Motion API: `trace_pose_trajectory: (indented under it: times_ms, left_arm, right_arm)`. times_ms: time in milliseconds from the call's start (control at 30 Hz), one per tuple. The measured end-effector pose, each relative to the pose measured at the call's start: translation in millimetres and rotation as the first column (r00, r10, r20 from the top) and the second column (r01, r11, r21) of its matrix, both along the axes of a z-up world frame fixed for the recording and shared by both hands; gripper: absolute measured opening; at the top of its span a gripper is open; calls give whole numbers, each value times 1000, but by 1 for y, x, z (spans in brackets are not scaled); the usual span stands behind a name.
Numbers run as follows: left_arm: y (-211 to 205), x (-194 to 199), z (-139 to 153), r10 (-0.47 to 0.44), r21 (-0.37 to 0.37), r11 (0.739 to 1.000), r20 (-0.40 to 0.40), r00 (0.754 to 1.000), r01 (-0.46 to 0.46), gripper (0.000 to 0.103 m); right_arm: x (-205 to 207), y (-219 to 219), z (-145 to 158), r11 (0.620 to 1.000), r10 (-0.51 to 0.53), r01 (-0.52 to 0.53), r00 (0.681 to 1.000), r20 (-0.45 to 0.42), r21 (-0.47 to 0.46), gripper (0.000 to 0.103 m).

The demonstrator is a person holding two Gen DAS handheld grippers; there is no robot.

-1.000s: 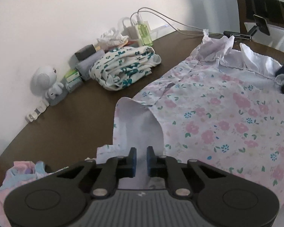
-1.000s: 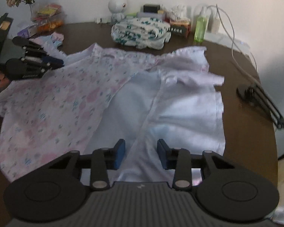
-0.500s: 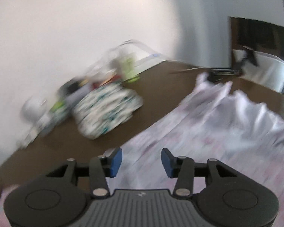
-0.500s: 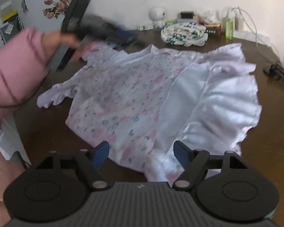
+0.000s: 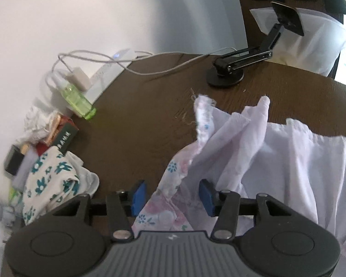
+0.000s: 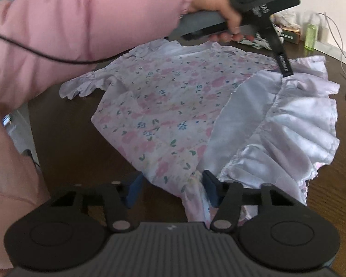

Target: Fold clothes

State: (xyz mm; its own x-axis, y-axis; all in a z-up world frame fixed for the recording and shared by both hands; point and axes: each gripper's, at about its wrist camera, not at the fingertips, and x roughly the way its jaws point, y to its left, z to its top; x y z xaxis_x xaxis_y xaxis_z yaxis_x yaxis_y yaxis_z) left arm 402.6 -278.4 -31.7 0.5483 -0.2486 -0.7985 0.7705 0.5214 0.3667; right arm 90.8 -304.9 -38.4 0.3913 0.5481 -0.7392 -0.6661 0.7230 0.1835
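On the dark wooden surface [image 6: 76,138] lies a floral dress [image 6: 170,106], pink and blue blossoms on pale cloth, with its white lining and ruffled hem turned up on the right side. At the near edge, the right gripper [image 6: 170,190] has its blue-padded jaws apart, having just been closing, and a bunched corner of the hem sits between them; the pads do not visibly press on it. Farther back, the left gripper [image 5: 171,195] stands over the far ruffled edge of the same dress, its jaws likewise apart with a fold of printed cloth lying between them (it touches neither pad clearly). A hand [image 6: 216,7] in a pink sleeve [image 6: 80,23] holds that left tool, seen from the right wrist view. Beside the dress, toward the wall, rest a folded white garment with teal flowers [image 5: 55,184], a green bottle [image 5: 77,99], a tissue box [image 5: 62,133] and a black stand [image 5: 228,73] with white cables [image 5: 150,69].
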Motion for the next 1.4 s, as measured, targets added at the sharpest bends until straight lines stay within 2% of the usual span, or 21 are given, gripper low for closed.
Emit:
trace_pose_trajectory:
  times_ms: [33,67,100,133,167,200,433,500,533,600,633,667,733,800,833,867,967,1033,1200,1333,1400]
  left_arm:
    - [0,0,0,-8,8,1000,-4,1000,8,31]
    - [-1,-2,-1,-16,25,1000,-1,1000,16,12]
    - [-3,-4,-4,-28,47,999,15,999,27,7]
    - [-3,-6,-6,-41,58,998,34,999,38,7]
    - [-4,-8,-8,-47,61,997,53,997,44,5]
    - [-5,-10,-9,-46,62,997,71,996,42,5]
    - [-22,-16,-26,-35,118,993,243,969,6,2]
    - [-24,-20,-28,-48,116,993,269,962,17,6]
    - [-23,-23,-26,-50,99,995,267,962,24,10]
    - [-18,-27,-15,-37,48,999,259,965,25,27]
    - [-13,-29,-7,-17,13,1000,263,965,14,37]
    - [-5,-31,4,11,-36,999,265,964,-1,41]
    - [16,-37,29,69,-139,990,251,966,-35,46]
    - [42,-47,52,116,-207,976,246,962,-64,61]
    - [55,-54,61,134,-225,971,249,959,-77,74]
    - [69,-63,67,141,-222,971,259,955,-83,78]
    - [109,-101,72,136,-173,981,272,953,-91,77]
    - [139,-130,72,143,-164,981,257,956,-103,74]
    - [204,-213,59,101,-200,977,137,985,-72,51]
    - [214,-262,34,29,-147,989,52,998,-21,21]
    - [213,-278,21,5,-121,993,26,1000,-2,17]
  right_arm:
    - [1,-1,0,1000,8,-8,1000,-10,9,33]
    - [3,-2,0,1000,11,-10,1000,-21,18,24]
    - [4,-4,-1,1000,10,-9,1000,-29,26,21]
    - [5,-6,-1,999,11,-10,999,-35,32,18]
    - [6,-7,-2,999,11,-9,999,-40,35,8]
    - [7,-8,-2,999,10,-8,999,-46,38,7]
    - [2,-7,-1,999,26,-24,997,-71,28,4]
    - [3,-7,0,999,34,-32,996,-82,28,5]
    - [5,-8,1,999,26,-23,996,-87,38,9]
    - [8,-16,4,997,-11,18,996,-91,79,25]
    - [9,-20,6,994,-32,41,996,-88,104,39]
    - [10,-24,9,989,-52,63,995,-84,132,44]
    - [13,-30,13,976,-79,95,993,-85,197,44]
    - [15,-34,14,963,-100,120,991,-92,242,48]
    - [16,-34,13,961,-109,129,990,-95,245,49]
    - [16,-34,11,961,-115,136,989,-97,242,49]
    - [17,-30,5,960,-138,160,985,-107,232,52]
    - [15,-34,4,954,-165,185,981,-103,236,54]
    - [23,-48,28,929,-274,277,961,-44,245,55]
    - [61,-44,70,935,-330,317,942,60,161,53]
    - [96,-35,82,942,-334,327,937,101,80,41]
